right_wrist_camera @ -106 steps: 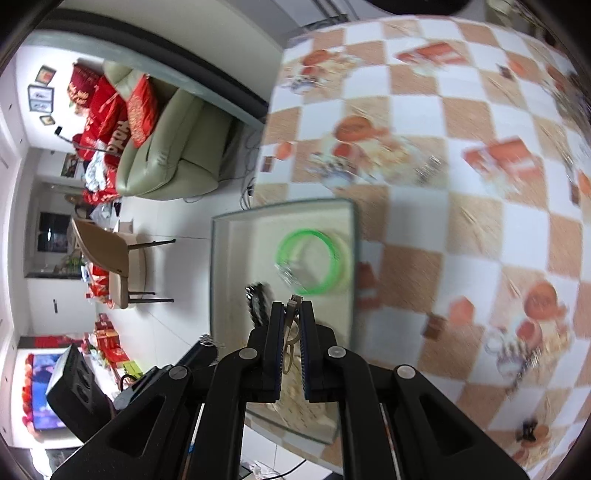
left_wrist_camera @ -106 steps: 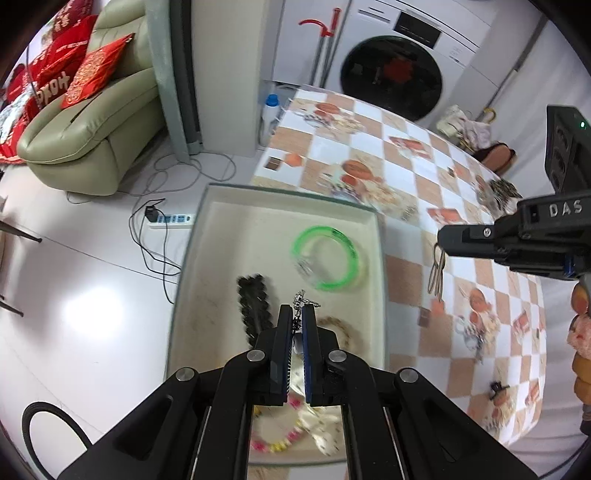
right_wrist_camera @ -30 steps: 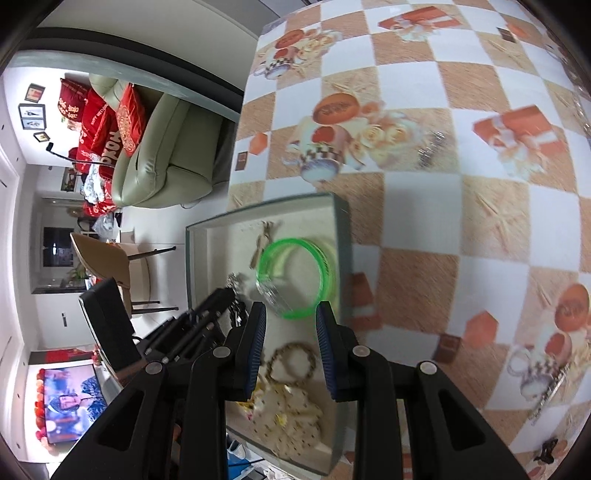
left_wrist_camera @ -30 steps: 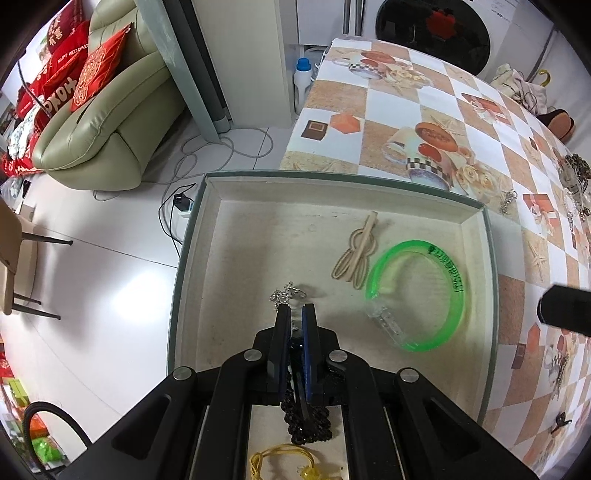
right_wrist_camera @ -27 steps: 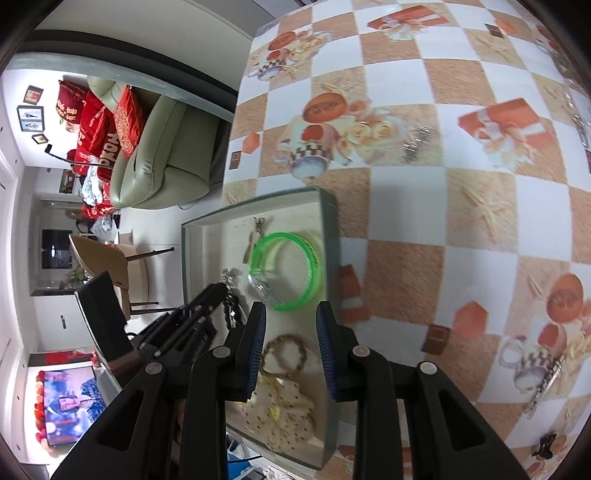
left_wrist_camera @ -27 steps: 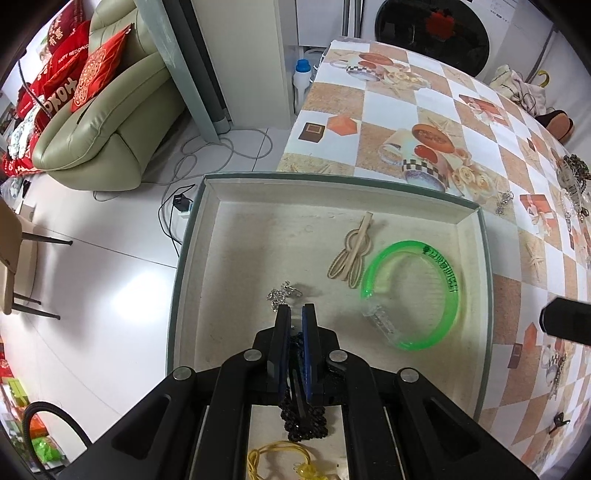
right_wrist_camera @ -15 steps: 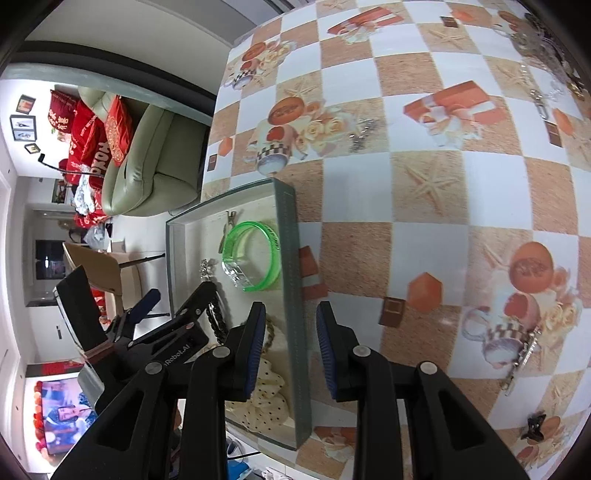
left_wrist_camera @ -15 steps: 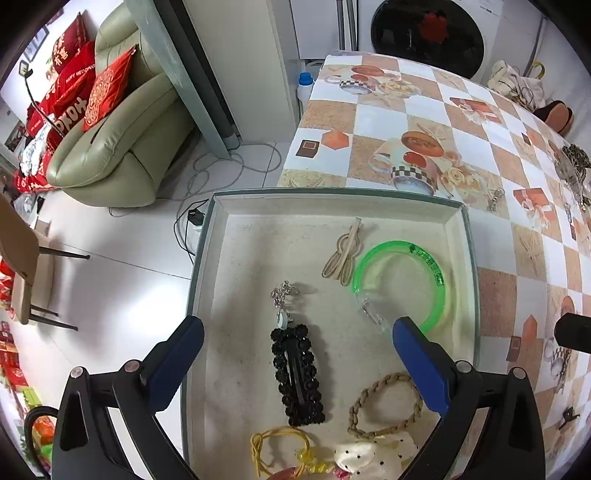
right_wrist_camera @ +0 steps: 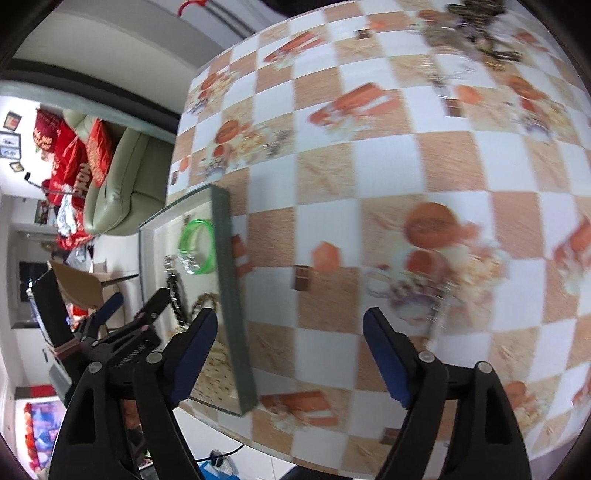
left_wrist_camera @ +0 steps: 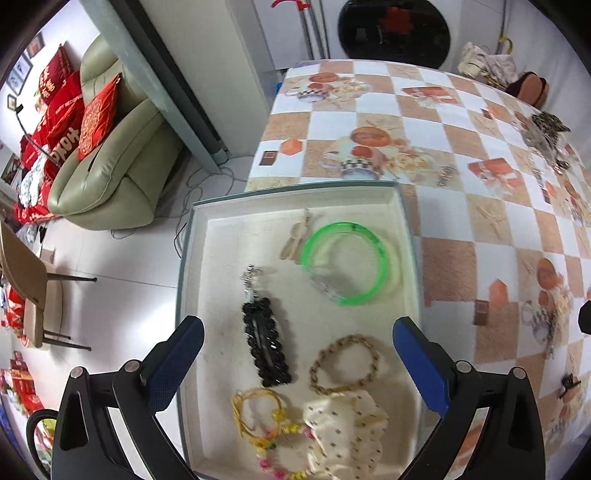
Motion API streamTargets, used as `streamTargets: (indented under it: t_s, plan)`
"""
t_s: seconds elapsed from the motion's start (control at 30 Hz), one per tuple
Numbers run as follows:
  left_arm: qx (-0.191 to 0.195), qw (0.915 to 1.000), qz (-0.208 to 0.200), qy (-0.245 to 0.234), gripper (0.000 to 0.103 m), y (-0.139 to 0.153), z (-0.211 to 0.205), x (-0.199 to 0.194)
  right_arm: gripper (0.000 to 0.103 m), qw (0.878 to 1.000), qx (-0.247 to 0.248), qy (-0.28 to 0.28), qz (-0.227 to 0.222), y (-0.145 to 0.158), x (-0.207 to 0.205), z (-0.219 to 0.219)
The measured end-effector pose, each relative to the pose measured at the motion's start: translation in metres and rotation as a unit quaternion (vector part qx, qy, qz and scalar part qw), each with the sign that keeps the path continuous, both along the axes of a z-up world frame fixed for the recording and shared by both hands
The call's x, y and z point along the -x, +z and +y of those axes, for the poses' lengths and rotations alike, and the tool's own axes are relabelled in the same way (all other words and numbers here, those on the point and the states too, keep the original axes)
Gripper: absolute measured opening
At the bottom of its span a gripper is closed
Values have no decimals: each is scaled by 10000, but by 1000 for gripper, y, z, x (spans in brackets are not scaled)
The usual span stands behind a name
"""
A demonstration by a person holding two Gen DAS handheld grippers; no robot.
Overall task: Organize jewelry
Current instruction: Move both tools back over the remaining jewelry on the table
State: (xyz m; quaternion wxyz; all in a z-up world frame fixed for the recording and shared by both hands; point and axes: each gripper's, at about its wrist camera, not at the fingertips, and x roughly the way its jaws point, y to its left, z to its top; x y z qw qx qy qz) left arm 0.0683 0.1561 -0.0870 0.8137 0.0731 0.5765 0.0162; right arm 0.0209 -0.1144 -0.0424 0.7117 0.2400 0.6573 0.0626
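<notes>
A grey-green tray [left_wrist_camera: 295, 190] with a cream floor lies at the table's corner. In it are a green bangle [left_wrist_camera: 345, 268], a beige knotted tie [left_wrist_camera: 297, 236], a silver charm [left_wrist_camera: 251, 277], a black beaded clip [left_wrist_camera: 266, 341], a braided loop [left_wrist_camera: 344, 363], a yellow bead bracelet [left_wrist_camera: 258, 413] and a cream dotted scrunchie [left_wrist_camera: 343, 432]. My left gripper [left_wrist_camera: 297, 360] is open and empty above the tray's near half. My right gripper [right_wrist_camera: 290, 352] is open and empty over the checkered table, just right of the tray [right_wrist_camera: 231, 295]. A pile of loose jewelry [right_wrist_camera: 469, 27] lies far off.
The checkered tablecloth [left_wrist_camera: 480, 177] carries a small metal piece [left_wrist_camera: 445, 173], a jewelry pile [left_wrist_camera: 545, 133] at the far right and a black clip [left_wrist_camera: 569, 380]. The table edge drops to the floor left of the tray. A sofa [left_wrist_camera: 110, 177] and chair [left_wrist_camera: 33, 291] stand beyond.
My left gripper opened, let go of the silver charm in the tray and drew back. My right gripper opened wide and swung right, away from the tray, over the table.
</notes>
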Motion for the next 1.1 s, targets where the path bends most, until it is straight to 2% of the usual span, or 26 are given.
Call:
streamTargets:
  t_s: [0.27, 0.53, 0.7, 1.1]
  plan:
    - [361, 9978, 105, -555, 103, 18, -46, 22, 87, 9979, 389, -502, 160, 6, 45, -61]
    - [513, 9897, 404, -1271, 103, 13, -111, 39, 87, 9913, 880, -836, 505, -4, 98, -104]
    - [563, 9821, 594, -1697, 103, 2, -150, 45, 87, 9869, 1181, -887, 650, -13, 117, -115]
    - [589, 9691, 888, -2225, 103, -28, -217, 45, 86, 9858, 1213, -841, 796, -39, 137, -118]
